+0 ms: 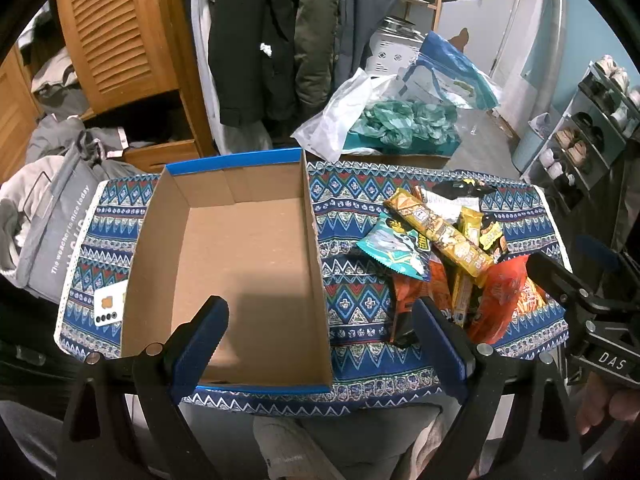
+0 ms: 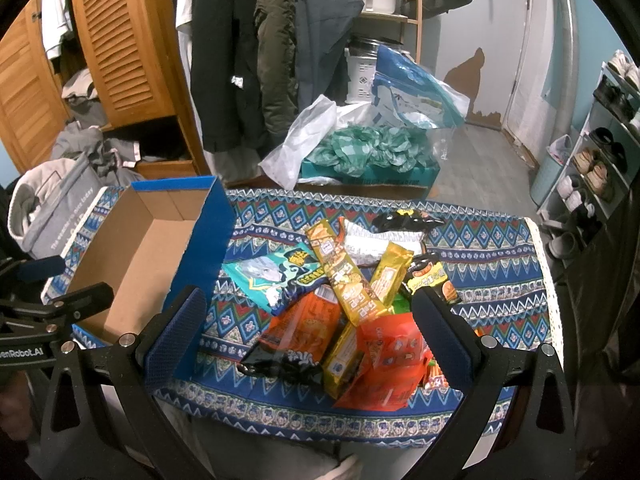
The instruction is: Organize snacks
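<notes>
An empty cardboard box (image 1: 240, 264) with blue outer walls stands on the left of the patterned cloth (image 1: 352, 200); it also shows in the right wrist view (image 2: 136, 256). A pile of snack packets (image 1: 448, 264) lies to its right: a teal packet (image 2: 276, 280), a long yellow packet (image 2: 340, 276), orange packets (image 2: 304, 328) and a red-orange packet (image 2: 384, 364). My left gripper (image 1: 320, 344) is open and empty over the box's near right wall. My right gripper (image 2: 308, 344) is open and empty just above the near part of the pile (image 2: 344, 320).
A white card (image 1: 110, 307) lies left of the box. Behind the table sit a teal box with green paper (image 2: 368, 156) and plastic bags (image 2: 304, 136). Hanging coats (image 2: 256, 52), a wooden cabinet (image 2: 120, 40), a grey bag (image 1: 60, 216) and a shoe rack (image 2: 600, 160) surround the table.
</notes>
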The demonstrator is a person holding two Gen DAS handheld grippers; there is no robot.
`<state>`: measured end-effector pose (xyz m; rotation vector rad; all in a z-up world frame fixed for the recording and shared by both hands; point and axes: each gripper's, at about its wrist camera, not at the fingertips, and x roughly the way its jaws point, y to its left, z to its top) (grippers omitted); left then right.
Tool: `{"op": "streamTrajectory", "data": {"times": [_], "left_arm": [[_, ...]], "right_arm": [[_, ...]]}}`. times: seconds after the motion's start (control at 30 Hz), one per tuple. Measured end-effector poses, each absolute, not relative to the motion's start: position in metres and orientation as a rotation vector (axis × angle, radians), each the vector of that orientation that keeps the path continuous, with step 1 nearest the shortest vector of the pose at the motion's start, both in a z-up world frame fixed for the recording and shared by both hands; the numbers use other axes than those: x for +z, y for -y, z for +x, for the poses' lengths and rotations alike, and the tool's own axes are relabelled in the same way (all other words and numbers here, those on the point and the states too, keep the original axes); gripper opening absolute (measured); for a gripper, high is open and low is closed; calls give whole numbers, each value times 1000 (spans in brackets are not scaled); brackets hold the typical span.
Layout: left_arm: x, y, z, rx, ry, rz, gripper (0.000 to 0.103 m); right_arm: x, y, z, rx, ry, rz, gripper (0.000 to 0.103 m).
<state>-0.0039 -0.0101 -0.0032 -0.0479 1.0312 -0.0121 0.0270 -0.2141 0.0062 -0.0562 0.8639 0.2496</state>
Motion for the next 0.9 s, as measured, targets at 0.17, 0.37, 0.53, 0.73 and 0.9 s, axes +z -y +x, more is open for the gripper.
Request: {"op": "streamTrajectory", "data": {"times": [0.17, 0.37, 0.53, 0.73, 0.9], "left_arm": [[-3, 10, -4, -13, -1032, -50, 94], [-3, 9, -4, -19, -1038, -54, 94], [-3, 9, -4, -20, -1041, -56, 94], [-2, 9, -4, -24, -1039, -56, 94], [-2, 9, -3, -24, -1045, -58, 94]], "right_arm": [[6, 214, 26, 249, -864, -56, 101], [6, 214, 27, 249, -864, -56, 101], [6, 215, 27, 249, -866, -55, 101], [6, 215, 27, 249, -865, -56, 101], [6, 216, 27, 249, -866, -54, 101]]}}
